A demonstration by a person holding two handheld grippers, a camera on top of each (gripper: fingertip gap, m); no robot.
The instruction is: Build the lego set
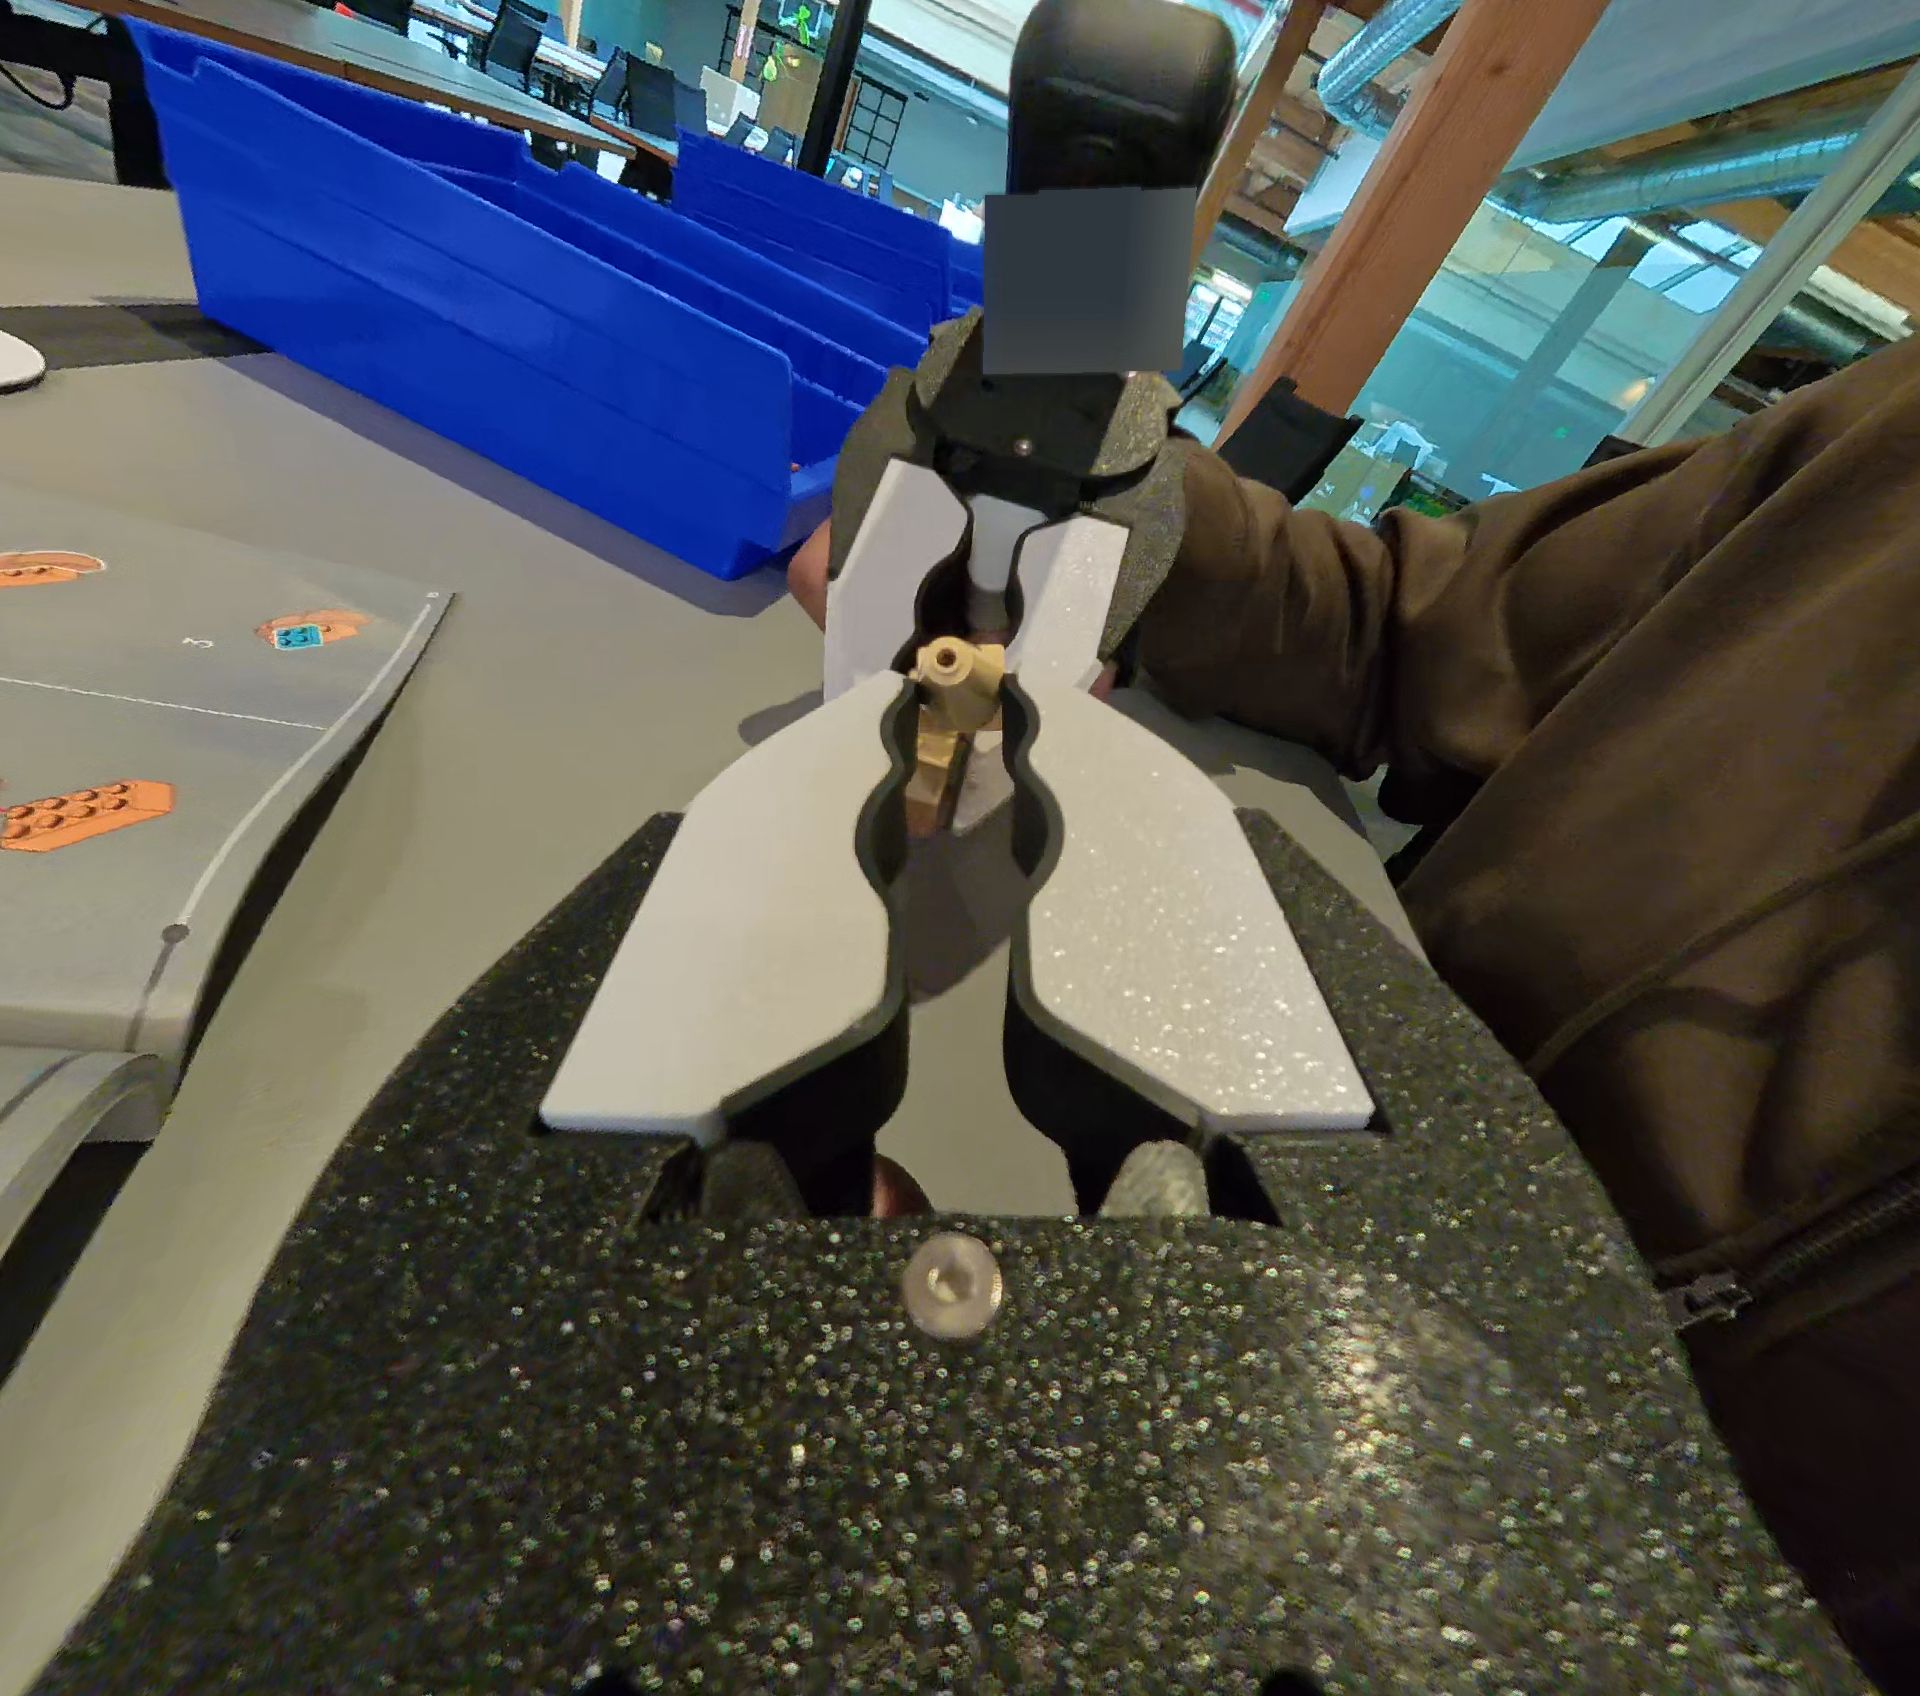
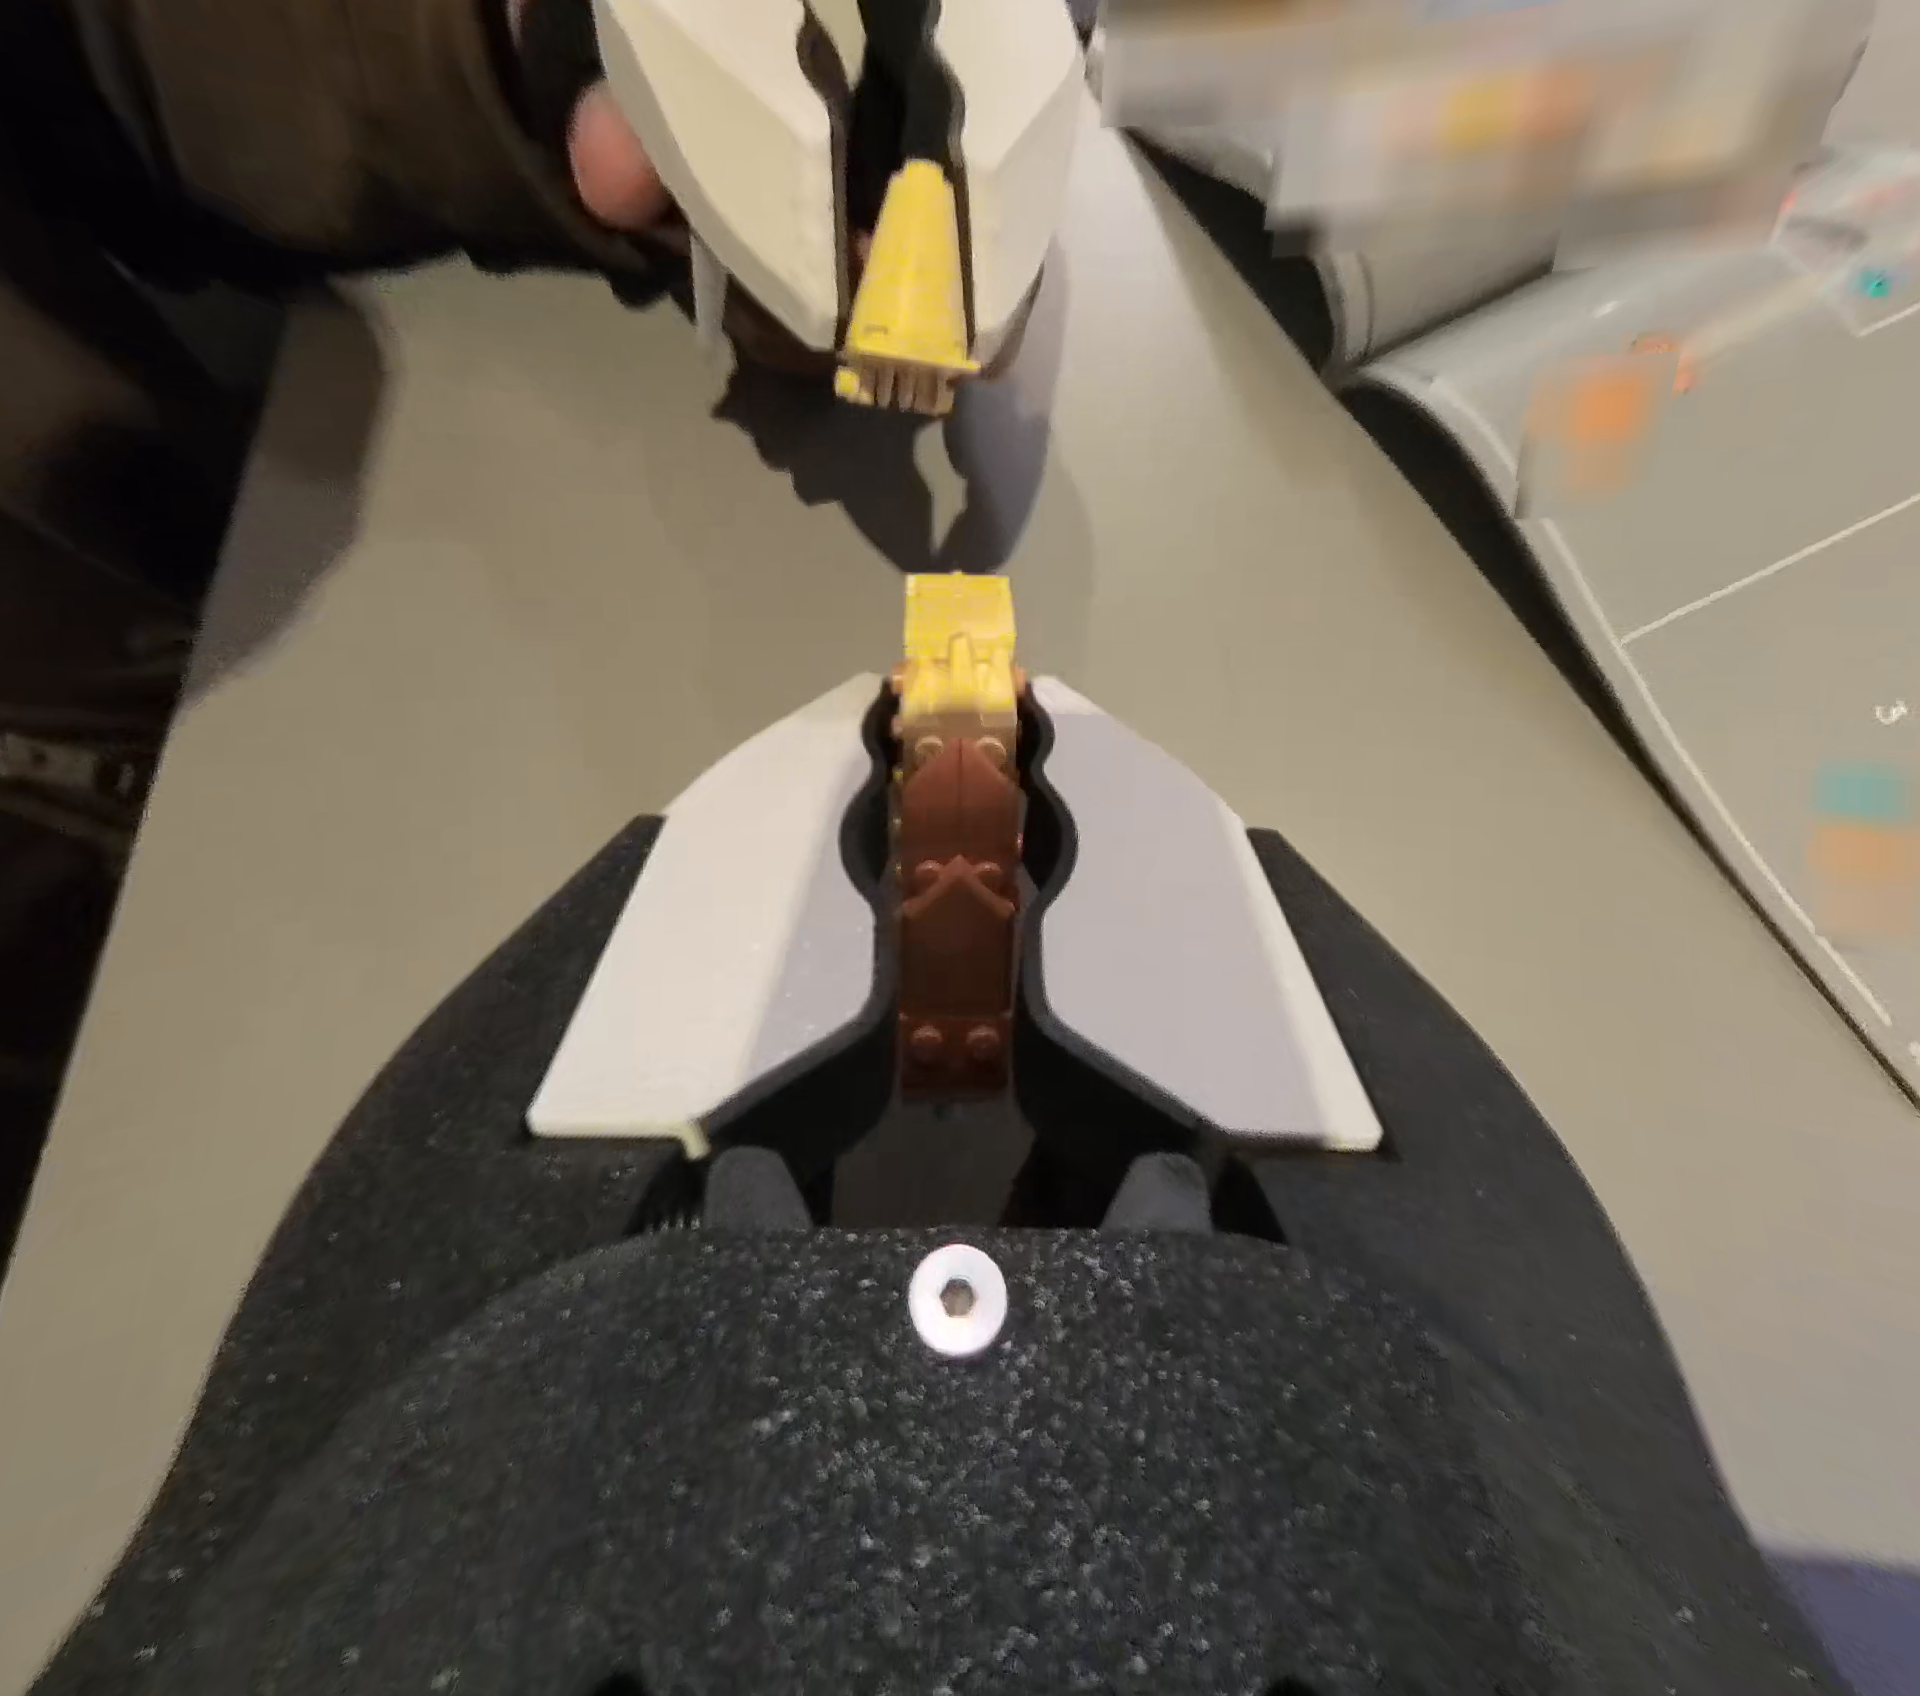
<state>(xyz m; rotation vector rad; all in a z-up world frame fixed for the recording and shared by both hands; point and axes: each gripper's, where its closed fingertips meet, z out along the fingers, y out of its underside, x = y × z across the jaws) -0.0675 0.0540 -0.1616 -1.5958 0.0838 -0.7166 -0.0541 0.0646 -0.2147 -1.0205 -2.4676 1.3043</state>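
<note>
Hidden or unclear: the right wrist view is motion-blurred, so the stacked items beyond the table edge cannot be identified. In the left wrist view a flat grey patch covers part of the far gripper's black body, and the lower end of the held piece is masked by the fingers.

Left gripper (image 1: 951, 716): white-faced fingers nearly together, clamped on one small tan plastic Lego piece (image 1: 954, 690) at the tips; a round stud faces the camera. In the right wrist view the same piece reads as a yellow tapered wedge (image 2: 909, 296) with its toothed underside pointing toward the right gripper. A hand in a dark fingerless glove (image 2: 592, 160) holds this gripper, tilted tips-down over the plain grey table (image 2: 520, 607).

Right gripper (image 2: 956, 696): fingers closed on one long reddish-brown and tan Lego assembly (image 2: 951, 898) lying lengthwise between them, its tan end projecting past the tips. Wedge and assembly are near each other, apart, neither resting on the table. An arm in a brown jacket sleeve (image 1: 1455, 607) runs rightward behind it.

Also counted: one open grey instruction booklet (image 1: 208, 711) left of the left gripper; several blue plastic bins (image 1: 468, 316) ahead-left, the exact number unclear.
</note>
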